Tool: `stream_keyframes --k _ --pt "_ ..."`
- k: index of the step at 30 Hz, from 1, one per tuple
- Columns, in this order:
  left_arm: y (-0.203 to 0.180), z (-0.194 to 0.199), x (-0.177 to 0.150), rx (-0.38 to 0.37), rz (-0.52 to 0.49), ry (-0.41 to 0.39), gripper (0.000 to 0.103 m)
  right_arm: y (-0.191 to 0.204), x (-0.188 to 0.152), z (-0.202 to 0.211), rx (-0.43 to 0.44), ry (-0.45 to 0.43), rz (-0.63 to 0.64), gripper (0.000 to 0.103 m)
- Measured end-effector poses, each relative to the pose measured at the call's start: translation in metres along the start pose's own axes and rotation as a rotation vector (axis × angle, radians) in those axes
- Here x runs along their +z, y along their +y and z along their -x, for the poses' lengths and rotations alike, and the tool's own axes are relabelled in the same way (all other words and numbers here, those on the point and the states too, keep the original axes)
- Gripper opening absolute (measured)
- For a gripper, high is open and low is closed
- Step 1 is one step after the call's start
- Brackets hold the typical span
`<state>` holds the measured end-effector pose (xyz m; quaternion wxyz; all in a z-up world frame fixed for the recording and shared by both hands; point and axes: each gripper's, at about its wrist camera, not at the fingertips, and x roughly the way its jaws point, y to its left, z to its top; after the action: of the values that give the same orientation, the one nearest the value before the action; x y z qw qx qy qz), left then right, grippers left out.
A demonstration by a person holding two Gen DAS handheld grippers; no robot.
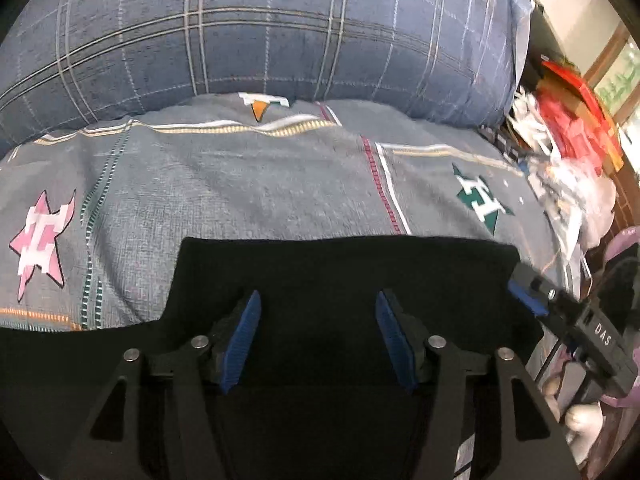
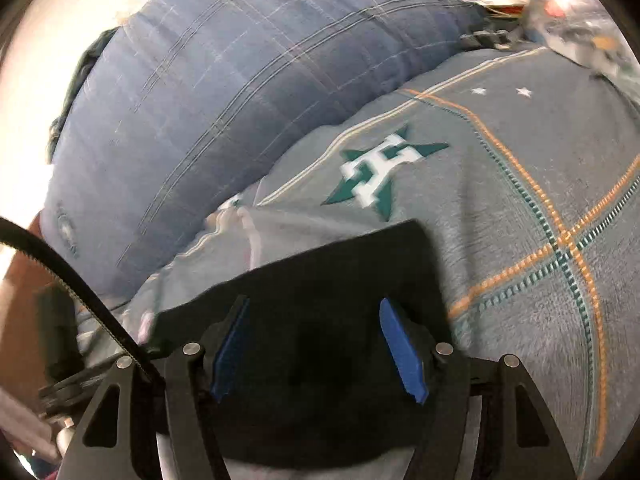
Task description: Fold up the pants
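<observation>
The black pants (image 1: 340, 264) lie flat on the grey bedspread (image 1: 240, 184), their far edge straight and one corner stepping down at the left. My left gripper (image 1: 319, 300) hovers over them, blue pads wide apart and nothing pinched between them. At the pants' right corner I see my right gripper's blue pad (image 1: 525, 299). In the right wrist view the pants (image 2: 340, 264) end in a squared corner near a green star print. My right gripper (image 2: 314, 304) stands open above that dark cloth, its pads clear of it.
A big blue plaid quilt roll (image 1: 280, 32) borders the far side of the bed (image 2: 200, 100). Red boxes and white bags (image 1: 568, 128) pile up beyond the bed's right edge. A black cable (image 2: 80, 280) crosses the lower left of the right wrist view.
</observation>
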<state>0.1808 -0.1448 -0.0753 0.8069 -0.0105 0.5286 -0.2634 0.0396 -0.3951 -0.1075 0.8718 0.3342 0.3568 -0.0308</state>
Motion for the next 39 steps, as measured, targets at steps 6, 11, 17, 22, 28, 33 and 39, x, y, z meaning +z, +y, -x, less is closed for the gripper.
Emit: stream_keyframes --k 6,11,17,22,28,33,39 --pt "0.024 0.069 -0.015 -0.03 0.025 -0.113 0.059 0.007 -0.006 0.018 -0.049 -0.032 0.03 0.071" --pt "0.089 0.134 -0.058 -0.027 0.2 -0.207 0.061 0.044 -0.016 0.04 -0.057 -0.051 0.107 0.072" --pt "0.211 0.195 -0.149 -0.032 0.575 -0.316 0.061 0.142 -0.037 0.04 0.055 0.003 0.296 0.073" --pt "0.277 0.226 -0.208 0.036 0.747 -0.378 0.061 0.228 -0.078 0.014 0.151 0.129 0.465 0.075" --pt "0.291 0.251 -0.24 0.074 0.772 -0.406 0.061 0.326 -0.13 -0.048 0.231 0.294 0.637 0.075" --pt "0.298 0.252 -0.251 0.091 0.783 -0.405 0.061 0.41 -0.174 -0.116 0.311 0.439 0.707 0.075" --pt "0.31 0.263 -0.254 0.065 0.76 -0.435 0.061 0.439 -0.23 -0.179 0.234 0.649 0.783 0.076"
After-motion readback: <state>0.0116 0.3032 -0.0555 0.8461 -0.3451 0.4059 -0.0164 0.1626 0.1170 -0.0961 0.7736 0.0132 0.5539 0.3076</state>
